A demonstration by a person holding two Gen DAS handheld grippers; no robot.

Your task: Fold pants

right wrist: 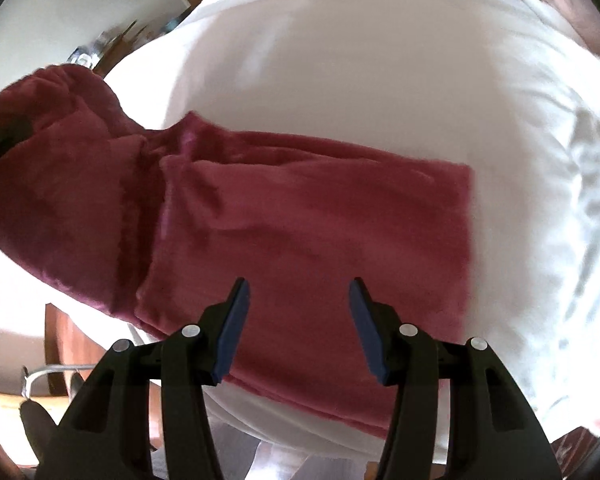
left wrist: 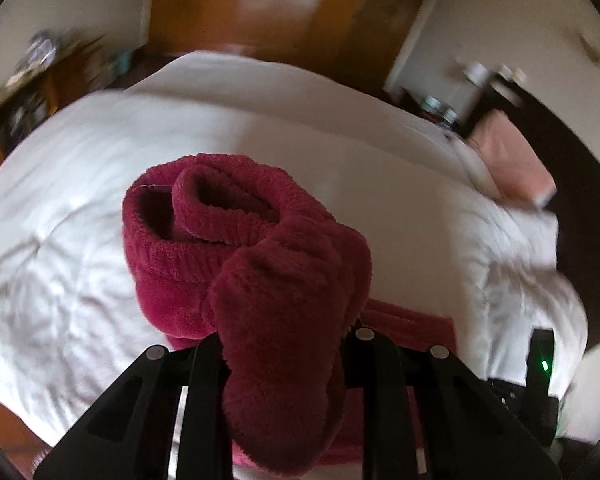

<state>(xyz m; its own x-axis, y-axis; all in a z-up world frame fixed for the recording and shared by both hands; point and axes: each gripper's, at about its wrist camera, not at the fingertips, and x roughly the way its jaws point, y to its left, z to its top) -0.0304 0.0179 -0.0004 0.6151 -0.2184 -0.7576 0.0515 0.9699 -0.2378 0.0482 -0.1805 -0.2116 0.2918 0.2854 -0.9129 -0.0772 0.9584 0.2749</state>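
Pants (right wrist: pixel 300 216) lie on the white bed (right wrist: pixel 380 80), their long axis running across my right view, leg hem to the right, the other end lifted up at the left. My left gripper (left wrist: pixel 284 336) is clamped on that raised bunch of fleece, waistband curling beyond it. My right gripper (right wrist: pixel 298 320) hangs above the flat leg, fingers (right wrist: pixel 232 332) spread wide, holding nothing.

The left gripper (left wrist: pixel 284 336) has its jaws clamped on fabric, while the right gripper (right wrist: pixel 299 292) hovers, jaws spread.
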